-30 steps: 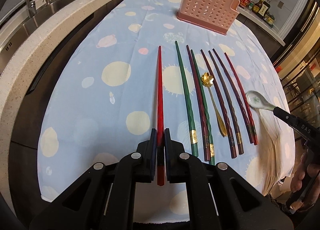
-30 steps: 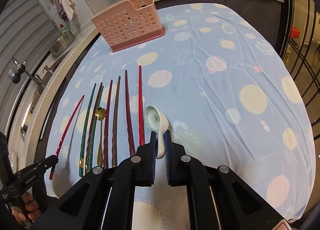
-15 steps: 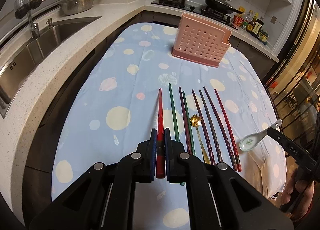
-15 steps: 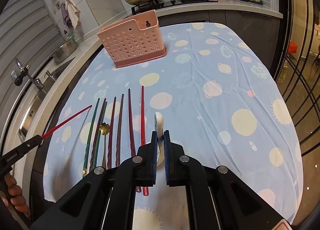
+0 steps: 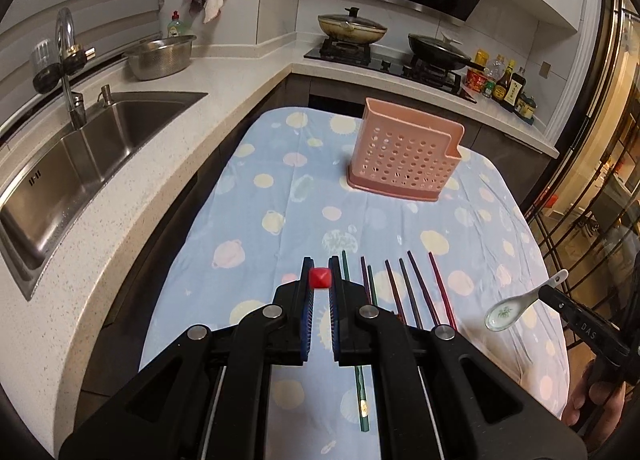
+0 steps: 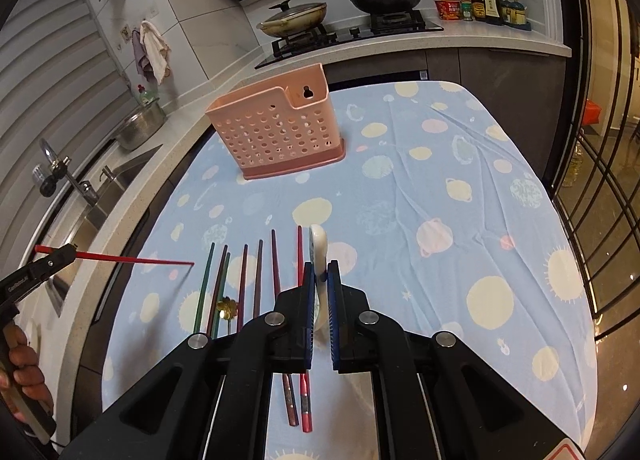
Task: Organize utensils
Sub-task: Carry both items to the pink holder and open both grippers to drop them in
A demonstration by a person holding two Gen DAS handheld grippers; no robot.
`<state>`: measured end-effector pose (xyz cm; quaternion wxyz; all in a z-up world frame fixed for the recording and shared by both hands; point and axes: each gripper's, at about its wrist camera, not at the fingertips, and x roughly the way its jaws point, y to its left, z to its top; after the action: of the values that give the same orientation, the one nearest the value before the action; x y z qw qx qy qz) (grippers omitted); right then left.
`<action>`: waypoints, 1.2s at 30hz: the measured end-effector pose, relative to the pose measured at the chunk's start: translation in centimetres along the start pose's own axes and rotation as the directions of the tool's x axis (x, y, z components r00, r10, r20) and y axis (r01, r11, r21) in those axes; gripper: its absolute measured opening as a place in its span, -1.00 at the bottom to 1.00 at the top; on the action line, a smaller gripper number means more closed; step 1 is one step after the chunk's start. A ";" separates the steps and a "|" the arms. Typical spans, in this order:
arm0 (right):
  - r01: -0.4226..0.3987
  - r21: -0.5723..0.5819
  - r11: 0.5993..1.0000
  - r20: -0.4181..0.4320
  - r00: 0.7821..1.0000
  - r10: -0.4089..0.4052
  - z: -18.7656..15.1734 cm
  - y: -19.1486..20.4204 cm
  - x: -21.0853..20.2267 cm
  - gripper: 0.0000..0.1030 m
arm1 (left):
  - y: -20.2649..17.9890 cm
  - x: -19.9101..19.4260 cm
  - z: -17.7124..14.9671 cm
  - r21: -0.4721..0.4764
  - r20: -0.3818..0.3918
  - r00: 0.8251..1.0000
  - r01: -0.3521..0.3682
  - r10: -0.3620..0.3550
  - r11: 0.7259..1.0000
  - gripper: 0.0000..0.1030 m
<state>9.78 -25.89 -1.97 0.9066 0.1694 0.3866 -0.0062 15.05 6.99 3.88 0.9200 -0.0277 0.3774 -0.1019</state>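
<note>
My left gripper (image 5: 319, 280) is shut on a red chopstick (image 5: 320, 278), held level above the table and seen end-on; in the right wrist view the chopstick (image 6: 132, 259) sticks out sideways. My right gripper (image 6: 319, 272) is shut on a white ceramic spoon (image 6: 319, 246), lifted off the table; the spoon (image 5: 516, 306) also shows in the left wrist view. Several chopsticks (image 6: 244, 284) and a gold spoon (image 6: 227, 307) lie in a row on the blue cloth (image 6: 440, 200). A pink perforated utensil holder (image 5: 404, 152) stands upright at the far end.
A steel sink (image 5: 72, 164) and a counter lie to the left. A stove with pans (image 5: 352, 26) and sauce bottles (image 5: 508, 88) stand behind the table. A metal bowl (image 5: 160, 58) sits on the counter. A black grille (image 6: 600, 180) stands to the right.
Both grippers have risen and tilted level. The red chopstick and the white spoon are now well off the cloth, and the holder is closer in view.
</note>
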 end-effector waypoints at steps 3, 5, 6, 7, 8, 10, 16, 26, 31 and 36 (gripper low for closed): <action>-0.009 -0.004 1.000 0.025 1.000 0.009 2.1 0.1 0.4 -0.88 | 0.0 0.1 2.0 0.001 0.033 0.999 0.004 -0.004 1.000 -0.87; -0.006 -0.016 1.000 0.051 0.999 0.006 3.8 0.3 0.5 -0.88 | -0.1 0.3 3.7 0.003 0.055 0.998 0.014 -0.015 1.000 -0.87; -0.004 -0.021 1.000 0.066 0.998 0.005 4.7 0.4 0.7 -0.88 | -0.3 0.4 4.7 0.007 0.066 0.998 0.016 -0.017 1.000 -0.87; -0.003 -0.025 1.000 0.081 0.997 0.005 5.7 0.5 0.7 -0.88 | -0.5 0.4 5.6 0.013 0.080 0.997 0.017 -0.018 1.000 -0.87; -0.003 -0.028 1.000 0.096 0.995 0.006 6.8 0.6 0.9 -0.88 | -0.7 0.5 6.5 0.019 0.094 0.995 0.018 -0.020 1.000 -0.87; -0.007 -0.028 1.000 0.123 0.992 0.011 8.9 0.8 1.2 -0.88 | -1.3 0.4 8.5 0.033 0.123 0.992 0.028 -0.032 0.999 -0.87; -0.007 -0.046 0.999 0.195 0.981 0.016 15.4 2.1 3.2 -0.88 | -4.0 0.0 15.4 0.076 0.239 0.969 0.049 -0.066 0.996 -0.87; 0.014 -0.039 0.999 0.192 0.981 -0.007 21.9 2.9 9.6 -0.88 | -6.6 4.6 22.3 0.090 0.265 0.960 0.074 -0.095 0.993 -0.87; 0.043 -0.045 0.998 0.135 0.990 -0.036 22.2 2.9 13.3 -0.88 | -7.2 7.8 22.2 0.091 0.200 0.974 0.091 -0.108 0.992 -0.86; 0.052 -0.047 0.998 0.091 0.995 -0.047 21.6 2.8 15.8 -0.88 | -7.4 10.0 21.6 0.087 0.161 0.982 0.087 -0.101 0.992 -0.86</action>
<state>36.34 -28.06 1.66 0.9265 0.1367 0.3496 -0.0268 35.84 -2.88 13.34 0.9427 -0.0172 0.2937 -0.1576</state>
